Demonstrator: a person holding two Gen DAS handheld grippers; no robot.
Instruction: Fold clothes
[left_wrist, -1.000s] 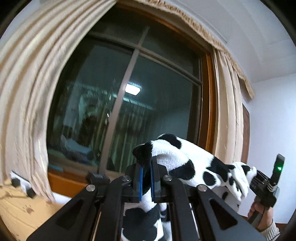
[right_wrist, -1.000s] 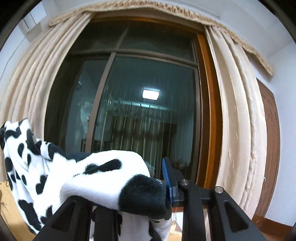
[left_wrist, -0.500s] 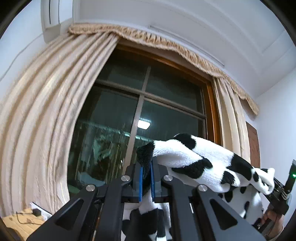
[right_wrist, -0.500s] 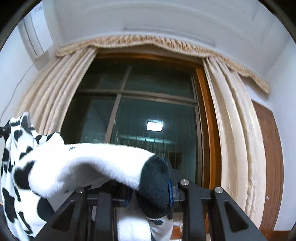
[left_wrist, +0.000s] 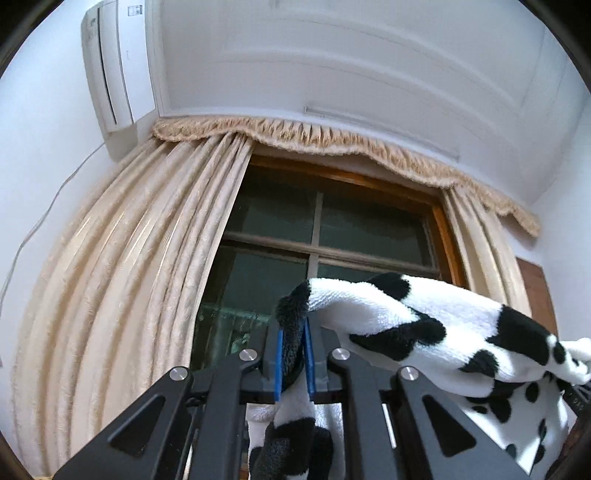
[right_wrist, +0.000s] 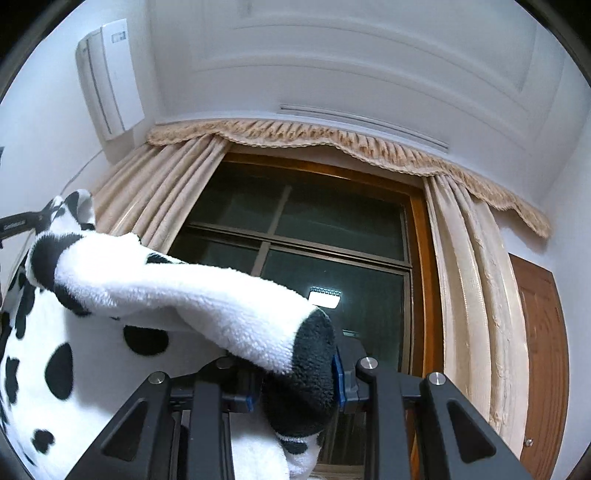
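A fluffy white garment with black cow spots (left_wrist: 373, 310) is stretched in the air between my two grippers, and the rest hangs below. My left gripper (left_wrist: 294, 356) points upward with a black edge of the garment between its blue pads (left_wrist: 309, 358). Its jaws are opening slightly, with the fabric still pinched. My right gripper (right_wrist: 295, 384) is shut on a thick black and white fold of the same garment (right_wrist: 177, 284). In the right wrist view the cloth runs left to the other gripper (right_wrist: 16, 223) at the frame's edge.
Ahead is a dark window (left_wrist: 332, 229) in a wooden frame, flanked by beige curtains (left_wrist: 122, 266) under a fringed valance (right_wrist: 295, 133). An air conditioner (left_wrist: 110, 62) hangs on the wall at upper left. A brown door (right_wrist: 535, 350) stands at right. The white ceiling fills the top.
Both grippers have risen and tilted upward with the garment. The window has sunk in both views, and the ceiling, valance and air conditioner have come into view. The person's hand has left the left view.
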